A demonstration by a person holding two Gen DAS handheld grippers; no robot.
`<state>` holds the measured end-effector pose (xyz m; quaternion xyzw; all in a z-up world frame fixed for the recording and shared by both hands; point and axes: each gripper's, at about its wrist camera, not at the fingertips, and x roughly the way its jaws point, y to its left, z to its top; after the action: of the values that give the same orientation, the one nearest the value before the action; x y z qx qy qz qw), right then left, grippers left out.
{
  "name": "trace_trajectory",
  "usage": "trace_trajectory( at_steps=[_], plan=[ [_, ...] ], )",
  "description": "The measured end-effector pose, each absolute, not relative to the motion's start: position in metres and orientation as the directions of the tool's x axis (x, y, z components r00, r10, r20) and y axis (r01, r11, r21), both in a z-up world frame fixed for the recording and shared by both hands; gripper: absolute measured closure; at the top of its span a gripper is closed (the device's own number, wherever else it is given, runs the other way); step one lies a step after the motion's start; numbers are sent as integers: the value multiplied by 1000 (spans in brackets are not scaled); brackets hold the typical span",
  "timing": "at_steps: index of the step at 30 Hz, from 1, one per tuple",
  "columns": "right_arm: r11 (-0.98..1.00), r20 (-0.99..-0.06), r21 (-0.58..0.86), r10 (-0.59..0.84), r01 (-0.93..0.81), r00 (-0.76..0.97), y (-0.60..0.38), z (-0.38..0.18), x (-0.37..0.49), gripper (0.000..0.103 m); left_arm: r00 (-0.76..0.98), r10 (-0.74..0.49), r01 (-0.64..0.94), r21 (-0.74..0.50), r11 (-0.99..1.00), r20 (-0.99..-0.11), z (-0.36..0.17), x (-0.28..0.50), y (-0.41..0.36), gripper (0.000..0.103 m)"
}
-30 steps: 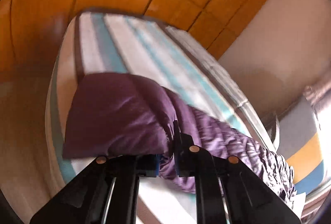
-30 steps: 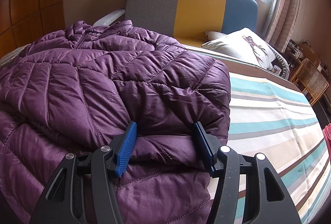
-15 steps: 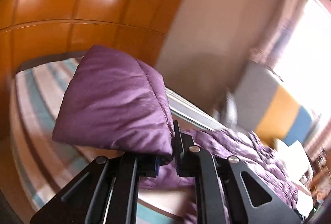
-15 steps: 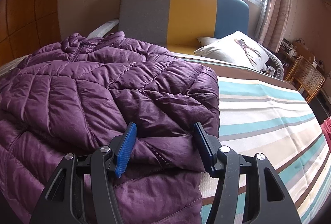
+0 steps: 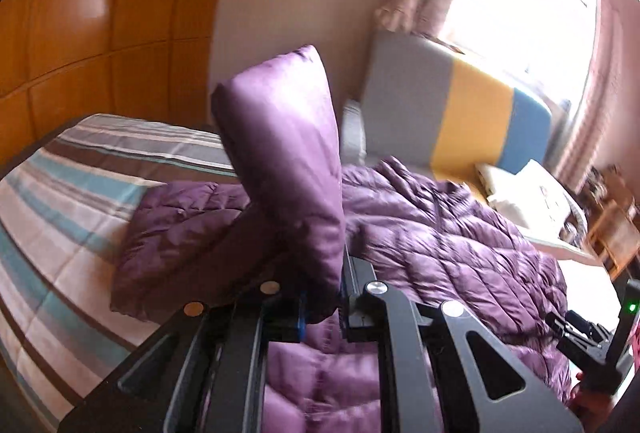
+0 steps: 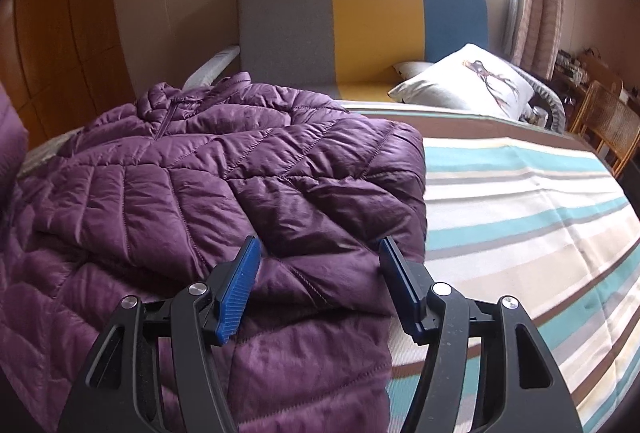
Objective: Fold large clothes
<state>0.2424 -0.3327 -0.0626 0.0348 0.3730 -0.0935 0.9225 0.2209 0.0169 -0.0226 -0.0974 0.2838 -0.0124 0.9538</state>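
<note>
A purple quilted down jacket [image 6: 208,185] lies spread on the striped bed, collar toward the headboard; it also shows in the left wrist view [image 5: 448,241]. My left gripper [image 5: 324,297] is shut on the jacket's sleeve [image 5: 288,169] and holds it up above the jacket body. My right gripper [image 6: 320,281] is open and empty, hovering just above the folded right side of the jacket near its edge. The right gripper's body shows at the far right of the left wrist view [image 5: 600,345].
The bed has a striped cover [image 6: 520,217]. A grey, yellow and blue headboard [image 6: 368,25] stands at the far end with a white pillow [image 6: 468,81] before it. Orange wood panels [image 5: 100,13] line the left wall. A wicker chair [image 6: 612,121] stands right of the bed.
My left gripper has lifted the sleeve and swung it from the bed's left side over toward the jacket body. My right gripper has stayed open and drawn back slightly.
</note>
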Motion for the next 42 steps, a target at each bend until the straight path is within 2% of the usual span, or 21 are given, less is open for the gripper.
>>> trace_trajectory(
  at_steps=[11, 16, 27, 30, 32, 33, 34, 36, 40, 42],
  plan=[
    [962, -659, -10, -210, 271, 722, -336, -63, 223, 41, 796, -175, 112, -143, 983, -580, -25, 239, -62, 93],
    [951, -674, -48, -256, 305, 692, -335, -70, 228, 41, 766, -215, 201, -92, 975, -606, -29, 254, -107, 88],
    [929, -681, 33, -249, 369, 689, -355, -75, 222, 41, 688, -267, 281, -91, 955, -675, -59, 264, -159, 87],
    [928, -681, 33, -250, 371, 688, -354, -75, 222, 41, 667, -297, 298, -120, 947, -683, -68, 265, -163, 73],
    [929, -680, 30, -252, 369, 689, -353, -75, 223, 41, 657, -334, 323, -148, 935, -676, -67, 262, -162, 54],
    [929, -678, 29, -252, 368, 691, -353, -75, 223, 41, 647, -364, 341, -173, 924, -670, -64, 257, -159, 34],
    [930, -677, 29, -253, 368, 692, -352, -74, 222, 41, 645, -388, 356, -190, 915, -659, -62, 252, -156, 21],
    [930, -671, 30, -253, 367, 697, -352, -73, 221, 41, 649, -427, 389, -207, 898, -630, -54, 239, -150, 12],
    [936, -648, 33, -247, 351, 720, -349, -69, 217, 41, 648, -468, 432, -216, 876, -601, -44, 211, -121, 8],
    [943, -634, 32, -238, 333, 736, -345, -64, 214, 41, 663, -449, 414, -205, 887, -599, -43, 206, -104, 8]
  ],
)
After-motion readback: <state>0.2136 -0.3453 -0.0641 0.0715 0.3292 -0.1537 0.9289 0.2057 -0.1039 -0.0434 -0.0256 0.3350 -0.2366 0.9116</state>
